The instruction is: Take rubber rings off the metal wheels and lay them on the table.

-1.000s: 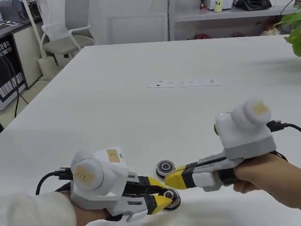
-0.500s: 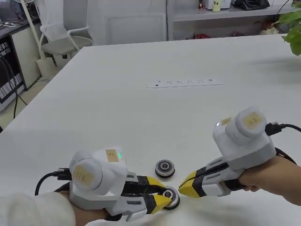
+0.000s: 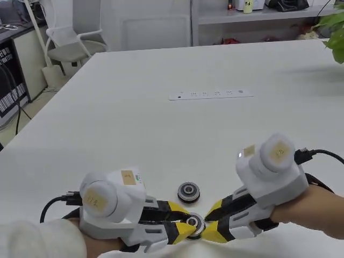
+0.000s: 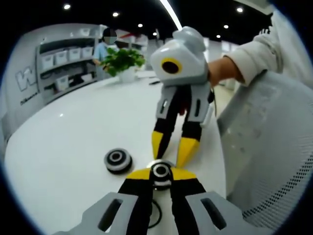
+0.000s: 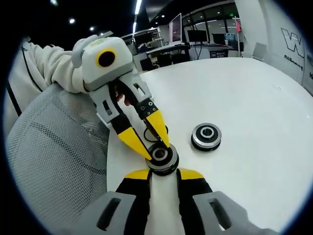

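Note:
A metal wheel with a black rubber ring point(image 3: 194, 221) is held just above the white table point(image 3: 161, 129), and my left gripper point(image 3: 189, 226) is shut on it. From its own view the left gripper point(image 4: 161, 176) pinches that wheel point(image 4: 161, 171) between yellow tips. My right gripper point(image 3: 206, 224) faces it from the right, open, its tips at the wheel's rim. The right gripper point(image 5: 164, 175) has the wheel point(image 5: 162, 157) just ahead of its spread tips. A second wheel point(image 3: 188, 191) lies flat on the table close behind. A thin black ring point(image 4: 156, 214) lies under the left gripper.
A white power strip point(image 3: 210, 95) lies mid-table. A chair point(image 3: 72, 45) stands beyond the far left corner and a plant point(image 3: 336, 32) at the far right. A grey mesh chair back point(image 5: 54, 161) is close to the near table edge.
My right gripper has swung left and down, bringing its tips from near the second wheel to the wheel in the left gripper. The left gripper has stayed still.

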